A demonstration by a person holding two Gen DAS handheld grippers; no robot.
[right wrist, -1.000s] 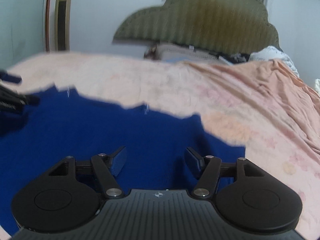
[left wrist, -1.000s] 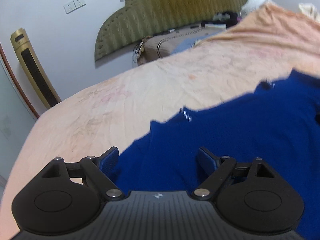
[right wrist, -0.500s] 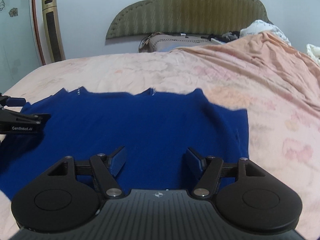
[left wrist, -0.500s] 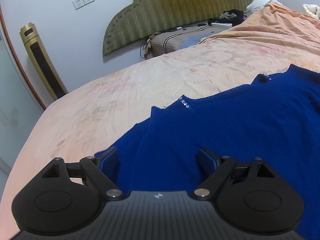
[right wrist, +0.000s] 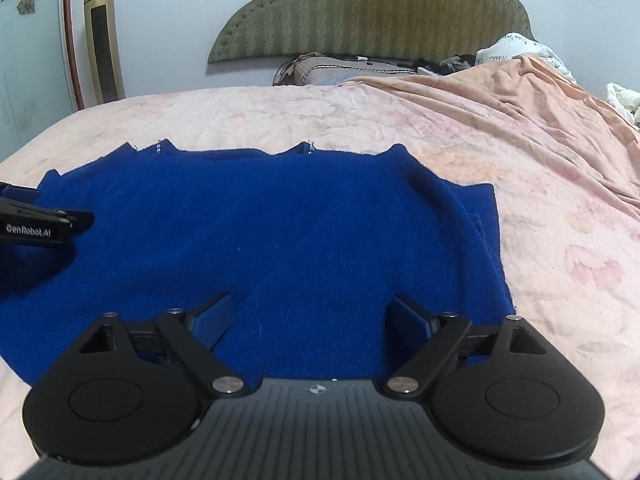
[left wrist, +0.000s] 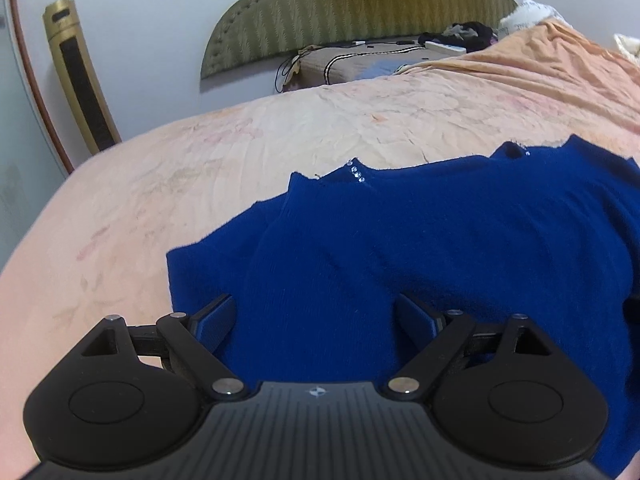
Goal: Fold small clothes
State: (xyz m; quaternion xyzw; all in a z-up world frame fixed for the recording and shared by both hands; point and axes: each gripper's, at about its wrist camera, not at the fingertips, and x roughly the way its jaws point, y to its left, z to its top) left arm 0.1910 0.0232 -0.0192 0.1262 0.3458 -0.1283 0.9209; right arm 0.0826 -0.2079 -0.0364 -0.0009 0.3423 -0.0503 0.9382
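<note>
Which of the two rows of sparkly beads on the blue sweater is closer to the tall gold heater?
The left row of beads on the blue sweater, toward the tall gold heater; the other row sits mid-neckline.

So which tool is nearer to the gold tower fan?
Left. The left tool hangs over the blue sweater's fan-side edge; the right tool hangs over its far side. The fan stands beyond the bed.
</note>
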